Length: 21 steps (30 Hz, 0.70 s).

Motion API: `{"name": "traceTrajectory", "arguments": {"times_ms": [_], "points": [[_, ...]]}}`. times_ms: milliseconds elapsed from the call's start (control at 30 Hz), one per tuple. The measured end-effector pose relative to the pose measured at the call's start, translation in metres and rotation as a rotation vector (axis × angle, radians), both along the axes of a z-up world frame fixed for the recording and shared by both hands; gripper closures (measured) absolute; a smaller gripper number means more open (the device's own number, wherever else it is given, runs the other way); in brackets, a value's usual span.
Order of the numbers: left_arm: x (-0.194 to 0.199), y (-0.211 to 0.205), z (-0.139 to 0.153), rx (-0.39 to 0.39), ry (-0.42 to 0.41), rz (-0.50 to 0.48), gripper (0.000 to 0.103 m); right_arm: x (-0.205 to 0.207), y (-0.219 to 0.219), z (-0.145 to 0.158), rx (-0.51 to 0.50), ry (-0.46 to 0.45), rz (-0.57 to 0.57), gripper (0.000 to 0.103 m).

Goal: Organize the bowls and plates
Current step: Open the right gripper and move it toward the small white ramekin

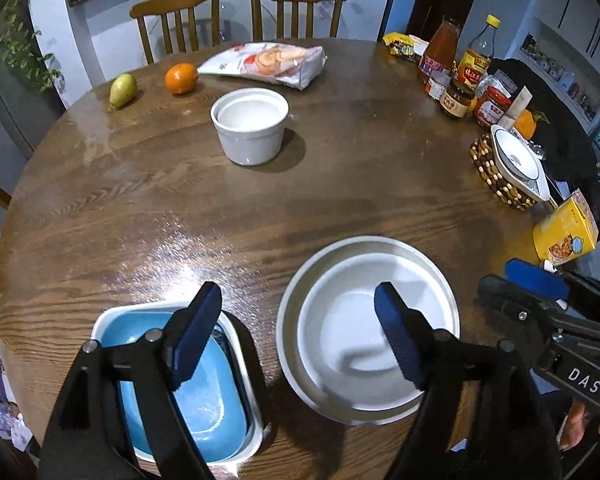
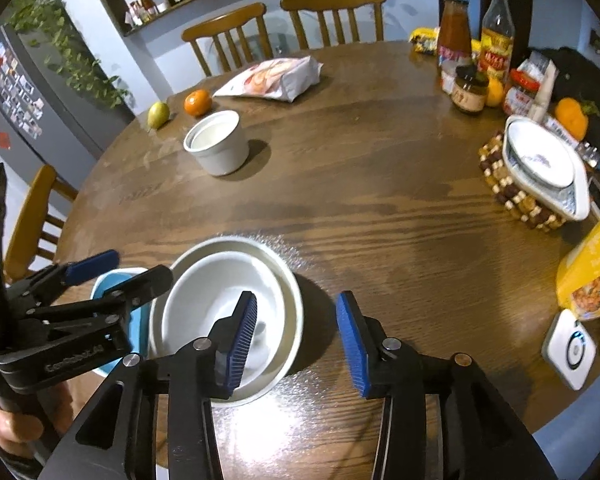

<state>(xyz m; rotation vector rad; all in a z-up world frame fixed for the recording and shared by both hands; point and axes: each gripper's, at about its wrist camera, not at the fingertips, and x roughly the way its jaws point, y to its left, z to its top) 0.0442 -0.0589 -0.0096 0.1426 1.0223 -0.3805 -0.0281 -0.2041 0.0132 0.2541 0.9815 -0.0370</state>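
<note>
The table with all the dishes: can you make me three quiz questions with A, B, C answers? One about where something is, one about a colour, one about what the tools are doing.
1. Where is the pear?
A. Beside the orange
B. Inside the white pot
C. On a chair

2. What colour is the dish nested in the square white dish?
A. Red
B. Blue
C. Green

3. What are the two tools doing?
A. Both open, holding nothing
B. Both squeezing a plate
C. One gripping the orange

Answers: 1 A, the pear lies on the table next to the orange. 2 B, the blue dish sits inside it. 3 A, the left tool and right tool show gaps with nothing pinched, above the stacked white plates.
</note>
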Motion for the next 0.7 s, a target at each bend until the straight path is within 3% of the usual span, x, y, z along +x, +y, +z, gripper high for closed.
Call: {"name": "traceTrajectory", "arguments": {"times_ms": [67, 200, 333, 700], "points": [[0.0, 0.002, 0.003, 0.003, -0.011, 0.007, 0.024, -0.001, 0.0, 0.004, -0.022, -0.018, -0.013, 0.044], [0.001, 0.007, 0.008, 0.011, -0.024, 0.028, 0.022, -0.001, 0.003, 0.014, -0.049, -0.051, -0.017, 0.044], [0.001, 0.013, 0.013, 0.013, -0.037, 0.048, 0.009, 0.001, 0.008, 0.021, -0.082, -0.072, -0.006, 0.042], [0.014, 0.024, 0.039, 0.031, -0.09, 0.095, 0.001, 0.007, 0.015, 0.043, -0.132, -0.137, 0.016, 0.037]]}}
